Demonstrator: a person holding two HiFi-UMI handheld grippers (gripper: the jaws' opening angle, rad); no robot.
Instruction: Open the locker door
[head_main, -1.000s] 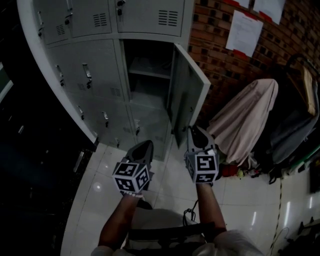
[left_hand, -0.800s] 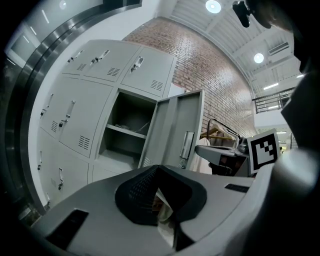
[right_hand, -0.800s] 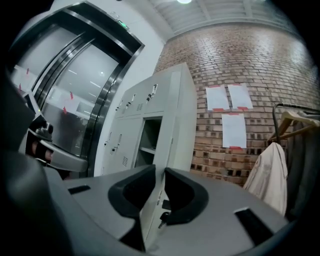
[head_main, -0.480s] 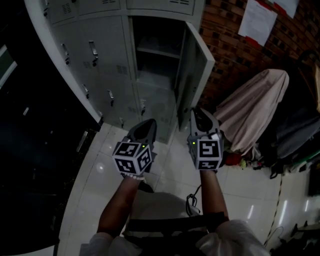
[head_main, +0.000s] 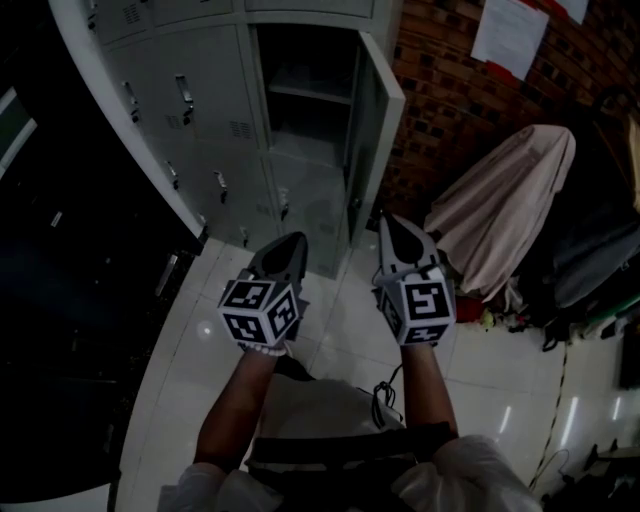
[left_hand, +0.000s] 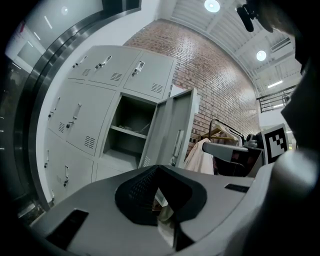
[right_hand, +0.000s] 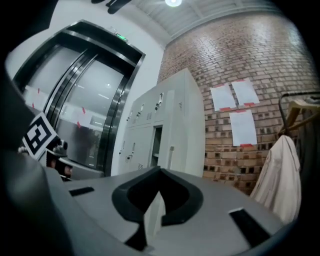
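The locker door (head_main: 378, 140) stands swung wide, hinged on its right side, its edge turned towards us. Behind it we see the open compartment with a shelf (head_main: 310, 92) across it. It stood just as wide a second ago, so the door itself has not changed.

What has changed is the right tool (head_main: 392, 225). Its jaws have just been closing and now meet tip to tip with nothing between them. It hangs near the door's lower edge but clear of it, touching nothing. The left tool (head_main: 292, 240) sits just beside it over the tiled floor (head_main: 190, 370), jaws likewise together and empty, pointing at the lower lockers (head_main: 215, 120).

We judge from this that the opening is done. The door is released and holds its place on its own, and neither tool has any grip left to give up.

Further out, to the right, a pale cloth (head_main: 500, 200) hangs draped over a rack before the brick wall (head_main: 440, 90), with papers (head_main: 510, 38) pinned above.
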